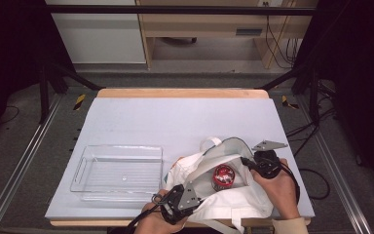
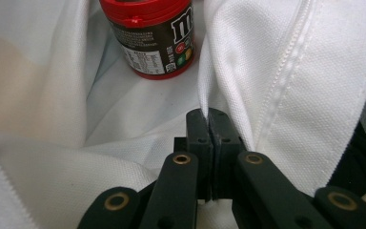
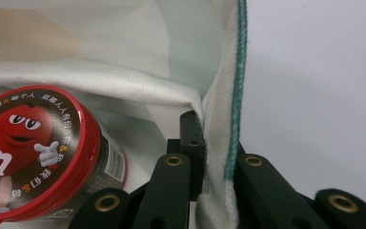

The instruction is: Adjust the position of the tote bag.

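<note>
A white cloth bag (image 1: 224, 195) lies open on the table's near right part. Inside it stands a red-lidded candy jar (image 1: 223, 176), seen close in the left gripper view (image 2: 152, 38) and in the right gripper view (image 3: 33, 152). My left gripper (image 1: 190, 187) is shut on the bag's near-left rim; white cloth (image 2: 248, 71) is pinched between its pads. My right gripper (image 1: 246, 161) is shut on the bag's far-right rim, where a green-stitched edge (image 3: 233, 119) runs between its jaws. The two grippers hold the bag's mouth apart.
An empty clear plastic tray (image 1: 119, 170) sits left of the bag. The pale blue table cover (image 1: 175, 117) stretches bare toward the far edge. Black frame posts (image 1: 44, 87) stand at both sides, and cables (image 1: 316, 175) trail off the right.
</note>
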